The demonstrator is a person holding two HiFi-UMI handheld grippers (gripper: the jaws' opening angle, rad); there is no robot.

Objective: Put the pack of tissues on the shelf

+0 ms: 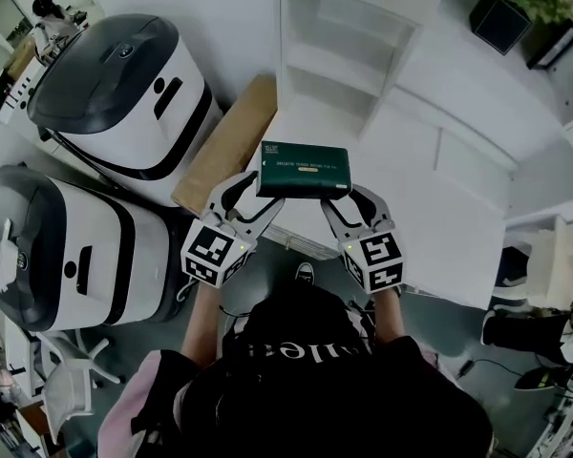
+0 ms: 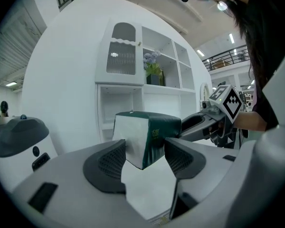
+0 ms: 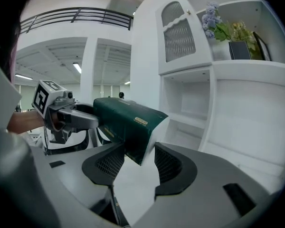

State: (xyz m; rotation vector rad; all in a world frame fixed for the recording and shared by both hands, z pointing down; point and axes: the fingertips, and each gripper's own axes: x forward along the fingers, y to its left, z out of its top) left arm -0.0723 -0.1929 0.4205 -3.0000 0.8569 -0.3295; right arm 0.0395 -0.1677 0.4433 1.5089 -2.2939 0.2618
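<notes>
A dark green pack of tissues (image 1: 304,170) hangs in the air in front of the white shelf unit (image 1: 336,63). My left gripper (image 1: 255,198) is shut on its left end and my right gripper (image 1: 338,201) on its right end. In the left gripper view the pack (image 2: 147,131) sits wedged between the two pads of the left gripper (image 2: 145,158), with the shelf (image 2: 118,109) behind it. In the right gripper view the pack (image 3: 128,120) runs between the pads of the right gripper (image 3: 134,163) toward the other gripper, and the shelf's open compartments (image 3: 187,109) lie just beyond.
Two white and grey domed machines (image 1: 124,89) (image 1: 53,246) stand at the left. A brown board (image 1: 227,143) leans beside the shelf. A low white cabinet top (image 1: 449,184) stretches to the right, and a potted plant (image 1: 516,3) stands higher up.
</notes>
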